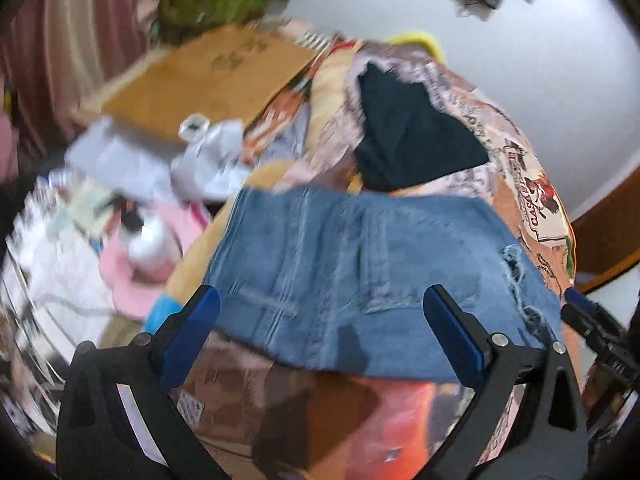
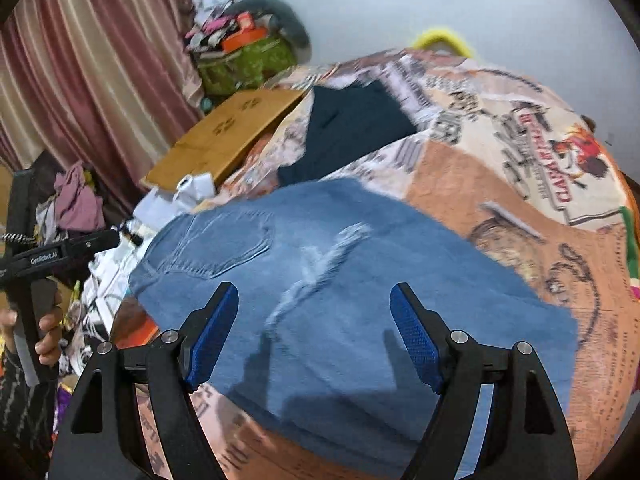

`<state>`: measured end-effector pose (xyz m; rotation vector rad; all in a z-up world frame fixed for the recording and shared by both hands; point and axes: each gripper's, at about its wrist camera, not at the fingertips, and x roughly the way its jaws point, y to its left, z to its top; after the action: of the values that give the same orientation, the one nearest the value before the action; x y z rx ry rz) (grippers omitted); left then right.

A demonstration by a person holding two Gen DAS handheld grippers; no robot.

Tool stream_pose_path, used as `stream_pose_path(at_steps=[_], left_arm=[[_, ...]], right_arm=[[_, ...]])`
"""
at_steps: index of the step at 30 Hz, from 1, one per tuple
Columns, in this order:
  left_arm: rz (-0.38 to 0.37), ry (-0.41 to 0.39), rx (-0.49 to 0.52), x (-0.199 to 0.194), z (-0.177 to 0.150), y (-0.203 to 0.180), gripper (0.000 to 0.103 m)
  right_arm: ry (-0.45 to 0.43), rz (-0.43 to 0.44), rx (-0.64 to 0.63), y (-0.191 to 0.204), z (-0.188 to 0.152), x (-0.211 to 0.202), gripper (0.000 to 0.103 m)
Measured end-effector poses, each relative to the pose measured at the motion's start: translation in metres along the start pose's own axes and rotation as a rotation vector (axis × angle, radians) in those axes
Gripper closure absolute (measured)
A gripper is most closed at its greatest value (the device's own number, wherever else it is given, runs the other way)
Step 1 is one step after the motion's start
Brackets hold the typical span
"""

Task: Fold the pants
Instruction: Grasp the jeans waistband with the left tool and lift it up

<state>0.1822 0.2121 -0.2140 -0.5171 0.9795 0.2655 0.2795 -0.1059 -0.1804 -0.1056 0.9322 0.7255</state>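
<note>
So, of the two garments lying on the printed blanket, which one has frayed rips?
The folded blue denim jeans, lying nearest both grippers, have the pale frayed rips. The dark navy garment further back looks plain and intact.

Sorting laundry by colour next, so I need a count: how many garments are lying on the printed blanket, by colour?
Blue denim: 1, the folded jeans under both open grippers, left and right
Dark navy or black: 1, the dark garment beyond the jeans
Total: 2 on the printed blanket
</note>
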Motion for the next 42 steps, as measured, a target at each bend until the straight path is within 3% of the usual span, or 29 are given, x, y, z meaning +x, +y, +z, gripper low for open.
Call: stream_pose_path(at_steps=[7, 13, 22, 25, 28, 29, 30, 34, 35, 36, 39, 42], left_arm=[[-0.130, 0.146, -0.159, 0.028, -0.023, 0.038, 0.000], [-0.248, 0.258, -0.239, 0.053, -0.038, 0.046, 0.000], [-0.412, 0.280, -0.298, 0.089, -0.039, 0.049, 0.000], [-0.383, 0.282, -0.311, 0.099, -0.030, 0.048, 0.006], [-0.303, 0.264, -0.288, 0.101, -0.024, 0.044, 0.021], [-0.267, 0.258, -0.288, 0.101, -0.022, 0.044, 0.034], [-0.237, 0.252, -0.287, 0.099, -0.021, 0.045, 0.041], [-0.239, 0.209, -0.310, 0.088, -0.016, 0.052, 0.060], [-0.220, 0.184, -0.296, 0.080, -0.013, 0.051, 0.072], [-0.192, 0.155, -0.265, 0.072, -0.008, 0.048, 0.077], [-0.133, 0.065, -0.148, 0.046, 0.003, 0.029, 0.078], [-0.060, -0.029, -0.030, 0.019, 0.014, 0.004, 0.079]], right_arm=[[0.119, 0.062, -0.011, 0.020, -0.011, 0.040, 0.025], [0.131, 0.099, 0.046, 0.012, -0.010, 0.045, 0.025], [0.137, 0.092, 0.012, 0.019, -0.011, 0.047, 0.025], [0.136, 0.092, 0.009, 0.019, -0.011, 0.048, 0.024], [0.142, 0.087, -0.001, 0.019, -0.010, 0.049, 0.025], [0.147, 0.085, -0.006, 0.018, -0.009, 0.049, 0.025], [0.148, 0.087, -0.002, 0.017, -0.009, 0.049, 0.025], [0.155, 0.116, 0.041, 0.009, -0.006, 0.049, 0.026], [0.156, 0.120, 0.051, 0.008, -0.005, 0.048, 0.027], [0.155, 0.127, 0.067, 0.006, -0.004, 0.046, 0.027], [0.098, 0.138, 0.087, 0.002, -0.001, 0.030, 0.027], [0.007, 0.080, 0.077, -0.006, 0.004, 0.002, 0.027]])
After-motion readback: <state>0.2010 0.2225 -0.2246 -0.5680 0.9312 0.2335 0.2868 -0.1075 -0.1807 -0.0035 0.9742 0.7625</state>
